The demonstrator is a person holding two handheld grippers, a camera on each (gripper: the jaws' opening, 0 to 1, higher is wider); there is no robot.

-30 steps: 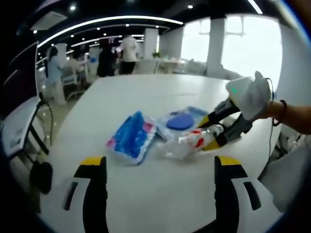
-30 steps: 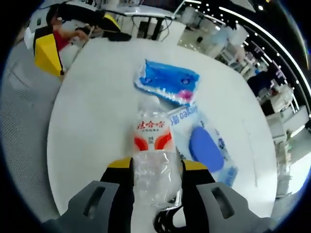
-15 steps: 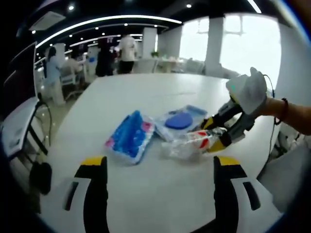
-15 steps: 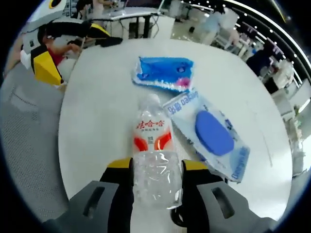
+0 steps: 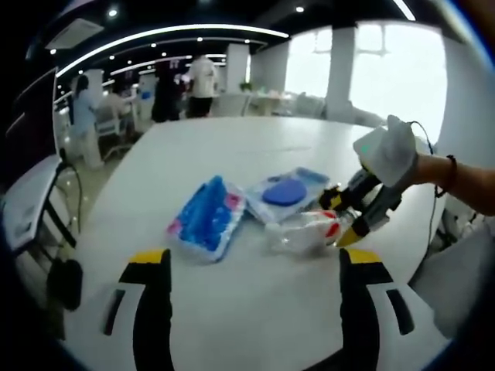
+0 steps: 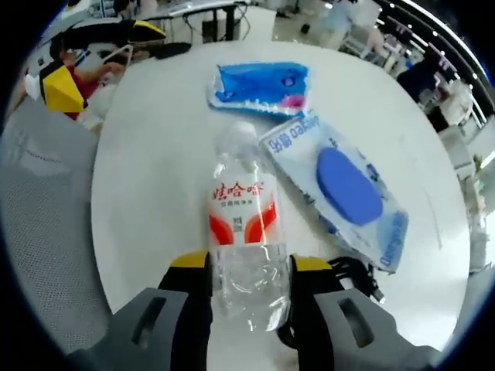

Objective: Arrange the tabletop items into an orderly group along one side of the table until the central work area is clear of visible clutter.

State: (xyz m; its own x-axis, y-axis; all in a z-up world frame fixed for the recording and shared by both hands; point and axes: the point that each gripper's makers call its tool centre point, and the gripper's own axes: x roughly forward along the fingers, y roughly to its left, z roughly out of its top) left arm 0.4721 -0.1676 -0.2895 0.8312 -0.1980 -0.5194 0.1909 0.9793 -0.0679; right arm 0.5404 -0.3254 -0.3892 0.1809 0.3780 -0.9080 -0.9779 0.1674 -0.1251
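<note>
In the left gripper view, the left tool is hovering over the near edge of the white table with its jaws spread wide and nothing between them. Beyond it, a blue tissue pack is lying beside a wipes pack with a blue lid, and the right tool is reaching in from the right, pinching a clear water bottle that is lying on its side near the wipes pack. In the right gripper view, the right tool is gripping the base of the water bottle, whose cap is pointing toward the tissue pack. The wipes pack is lying just right of the bottle, and the left tool is showing at upper left.
</note>
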